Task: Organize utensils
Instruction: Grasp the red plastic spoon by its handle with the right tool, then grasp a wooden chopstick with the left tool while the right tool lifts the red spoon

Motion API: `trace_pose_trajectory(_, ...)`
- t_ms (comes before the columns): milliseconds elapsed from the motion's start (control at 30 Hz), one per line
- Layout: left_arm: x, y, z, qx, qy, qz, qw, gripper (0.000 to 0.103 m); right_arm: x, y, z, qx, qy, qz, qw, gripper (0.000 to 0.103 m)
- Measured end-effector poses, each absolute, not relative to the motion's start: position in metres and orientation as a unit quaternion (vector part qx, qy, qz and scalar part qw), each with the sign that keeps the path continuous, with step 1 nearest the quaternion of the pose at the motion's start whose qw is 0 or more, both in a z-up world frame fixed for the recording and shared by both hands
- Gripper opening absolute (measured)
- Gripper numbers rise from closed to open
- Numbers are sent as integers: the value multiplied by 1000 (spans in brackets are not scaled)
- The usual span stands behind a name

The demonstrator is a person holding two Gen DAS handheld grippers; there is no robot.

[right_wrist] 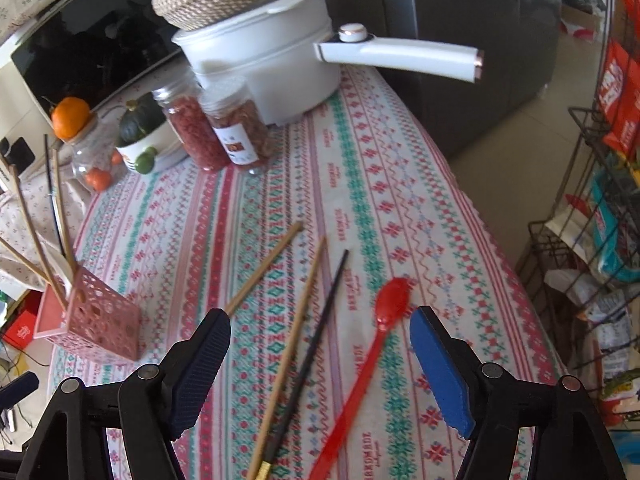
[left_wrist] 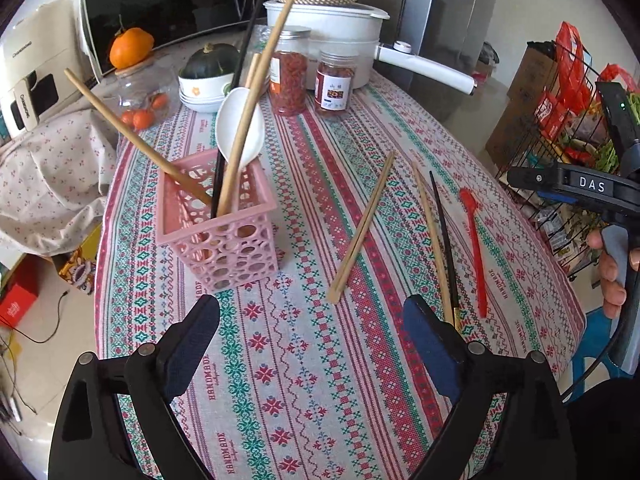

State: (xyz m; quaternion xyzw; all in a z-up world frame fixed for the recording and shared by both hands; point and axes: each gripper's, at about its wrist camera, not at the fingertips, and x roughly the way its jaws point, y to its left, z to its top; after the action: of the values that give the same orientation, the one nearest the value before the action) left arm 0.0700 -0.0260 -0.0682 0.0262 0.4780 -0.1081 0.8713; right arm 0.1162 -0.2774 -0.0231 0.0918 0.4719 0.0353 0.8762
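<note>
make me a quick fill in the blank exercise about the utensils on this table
1. The white spoon stands inside the ____ basket.
2. The only spoon lying on the tablecloth is coloured ____.
3. Besides that spoon, ____ chopsticks lie loose on the cloth.
4. Both the left gripper and the right gripper have their jaws ____ and hold nothing.

Missing words: pink; red; three; open
</note>
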Motion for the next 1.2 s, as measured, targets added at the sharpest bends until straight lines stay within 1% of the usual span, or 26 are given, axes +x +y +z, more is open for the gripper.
trace_pose_trajectory(100, 72, -39, -76, 36, 487, -116, 865, 99, 118, -291, -38, 92, 501, 18, 861, 79)
trace_pose_trajectory(300, 73, -52, -92, 48, 505, -119, 854, 103, 128, -303, -74, 76, 553, -4, 829, 79)
trace_pose_trajectory(433, 75, -48, -95, 45, 506, -110, 855, 103, 137, -307, -97, 82, 581, -10, 809, 79)
trace_pose_trajectory(600, 76, -45, -98, 40, 510, -110, 852, 103, 152, -310, -113, 84, 590, -31, 803, 79)
trace_pose_trajectory(733, 74, -47, -101, 52, 509, -110, 852, 103, 162, -309, -119, 91, 584, -40, 806, 75)
trace_pose_trajectory(767, 73, -48, -101, 55, 507, -111, 853, 103, 163, -307, -119, 82, 580, -43, 810, 71)
trace_pose_trajectory(800, 73, -48, -101, 56, 506, -111, 853, 103, 165, -303, -119, 71, 578, -44, 812, 69)
trace_pose_trajectory(867, 73, -49, -100, 52, 504, -115, 855, 103, 167, -296, -120, 42, 573, -51, 817, 54)
trace_pose_trajectory(900, 72, -50, -100, 48, 503, -118, 855, 103, 167, -294, -120, 26, 571, -55, 818, 49)
trace_pose_trajectory(967, 72, -52, -98, 46, 500, -118, 856, 103, 167, -292, -118, 23, 571, -41, 820, 23)
trace_pose_trajectory(1000, 72, -54, -98, 47, 498, -119, 858, 103, 166, -292, -117, 25, 574, -37, 818, 20)
trace_pose_trajectory(1033, 72, -58, -97, 49, 496, -119, 859, 103, 166, -295, -117, 32, 577, -32, 815, 10)
trace_pose_trajectory(1200, 80, -86, -94, 75, 494, -139, 855, 103, 160, -318, -114, 102, 586, -12, 804, 5)
